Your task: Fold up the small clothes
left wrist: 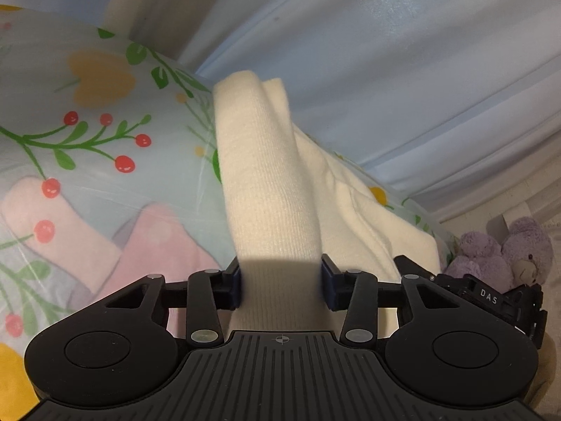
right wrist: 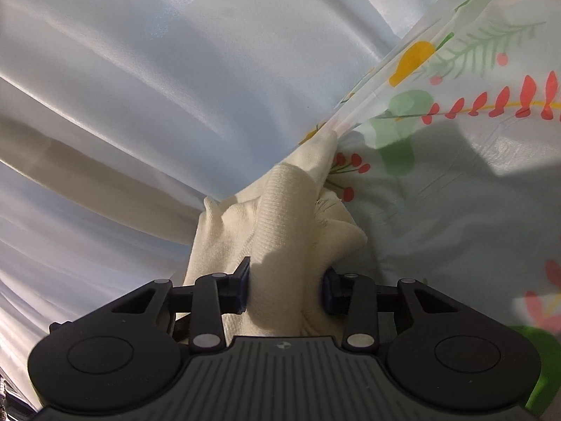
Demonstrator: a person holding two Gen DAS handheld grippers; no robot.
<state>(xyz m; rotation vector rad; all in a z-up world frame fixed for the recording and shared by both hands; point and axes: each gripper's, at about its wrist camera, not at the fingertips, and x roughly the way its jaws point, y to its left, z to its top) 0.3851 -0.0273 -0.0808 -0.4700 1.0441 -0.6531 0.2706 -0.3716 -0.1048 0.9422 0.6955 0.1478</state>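
pink garment [left wrist: 115,245]: lying flat on the floral sheet [left wrist: 87,122], left of the cream one, nobody touching it. Looks like it's waiting its turn.

left gripper [left wrist: 281,282]: pinching a bunched strip of the cream garment [left wrist: 266,175]. Cloth fills the gap between the pads and stands up out of them in a thick ribbed band, so it's a real grip, not a hover.

cream garment: lifted off the sheet at both gripped ends, the rest draping down onto the sheet to the right of the left gripper. It's held up in front of the pale curtain [left wrist: 403,70].

right gripper [right wrist: 285,289]: also clamped on cream knit, a crumpled wad of it with what looks like a seam or hem edge sticking out above the pads. Its black body peeks into the left view, just right of the cream garment.

plush [left wrist: 498,252]: purple bear, far right of the cream garment, off the sheet, not in play.

how it handles: soft, light, stretchy knit I'd guess, zero stiffness, so it sags wherever it isn't held. Not slippery, nothing fragile.

where to grab: my take is hems or corners, pinching few layers, since a fat wad like this makes a neat fold edge hard.
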